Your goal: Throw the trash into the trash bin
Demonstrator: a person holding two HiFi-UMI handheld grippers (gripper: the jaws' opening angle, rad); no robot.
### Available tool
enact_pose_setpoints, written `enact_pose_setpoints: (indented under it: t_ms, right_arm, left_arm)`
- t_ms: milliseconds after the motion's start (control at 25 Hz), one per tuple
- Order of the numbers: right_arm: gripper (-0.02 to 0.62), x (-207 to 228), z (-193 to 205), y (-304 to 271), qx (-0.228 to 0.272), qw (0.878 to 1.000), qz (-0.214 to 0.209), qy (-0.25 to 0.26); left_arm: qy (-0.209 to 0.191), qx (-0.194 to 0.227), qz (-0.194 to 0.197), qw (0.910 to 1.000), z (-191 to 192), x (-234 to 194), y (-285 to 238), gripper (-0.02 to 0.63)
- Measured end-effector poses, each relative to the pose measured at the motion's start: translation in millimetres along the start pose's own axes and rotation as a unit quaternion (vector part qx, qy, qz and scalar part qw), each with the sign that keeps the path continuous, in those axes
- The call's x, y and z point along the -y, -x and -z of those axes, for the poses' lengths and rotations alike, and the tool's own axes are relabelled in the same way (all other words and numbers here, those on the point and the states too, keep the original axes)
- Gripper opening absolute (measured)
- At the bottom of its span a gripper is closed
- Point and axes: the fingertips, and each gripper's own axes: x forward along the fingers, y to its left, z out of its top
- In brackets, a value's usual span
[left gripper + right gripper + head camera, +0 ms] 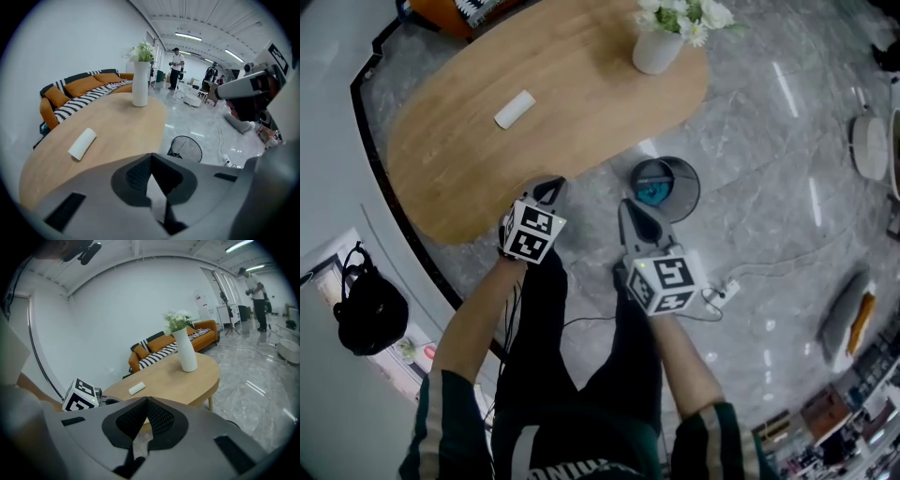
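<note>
- The left tongs are clenched, their pads meeting at the tip with nothing between them.
- The right tongs are likewise clenched and empty, the two pads pressed together at the front.
- Both tongs hang above the floor at the near edge of the oval wooden counter. The left pair sits just at its rim and the right pair is beside it, clear of the wood.
- The trash, a white roll that looks like rolled paper, lies flat on the counter. It is ahead and to the left of the left tongs, well apart from both pairs.
- The trash bin stands on the floor just ahead of the right tongs, off the counter's edge, with something teal inside it.
- A white vase of flowers stands upright at the counter's far end, beyond both tongs.
- An orange sofa with a striped throw lies past the counter.
</note>
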Motion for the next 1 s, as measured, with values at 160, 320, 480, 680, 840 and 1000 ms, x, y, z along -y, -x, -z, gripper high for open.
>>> enact_pose_setpoints:
  t_ms: [160, 320, 480, 680, 840, 1000]
  right_arm:
    - [0.0, -24, -5, -14, -0.005, 1.0, -0.013, 0.013]
    - [0.0, -35, 0, -22, -0.014, 0.999, -0.018, 0.024]
    - [-0.001, -42, 8, -28, -0.022, 0.999, -0.02, 0.026]
    - [0.0, -53, 10, -34, -0.029, 0.999, -0.025, 0.035]
    - [0.0, -56, 12, -36, -0.034, 0.998, -0.027, 0.037]
    - [0.0, -56, 13, -38, -0.038, 0.998, -0.022, 0.037]
  left_arm:
    - [0.008, 0.006, -0.011, 0.9999, 9, -31, 19, 0.0]
    - [-0.005, 0.01, -0.02, 0.9997, 17, -55, 32, 0.0]
    - [0.002, 0.026, -0.044, 0.9987, 19, -83, 48, 0.002]
    - [-0.003, 0.051, -0.086, 0.995, 10, -117, 63, 0.24]
    - [-0.008, 0.042, -0.092, 0.9949, 14, -128, 59, 0.284]
    - [-0.051, 0.021, -0.09, 0.9944, 13, -144, 48, 0.282]
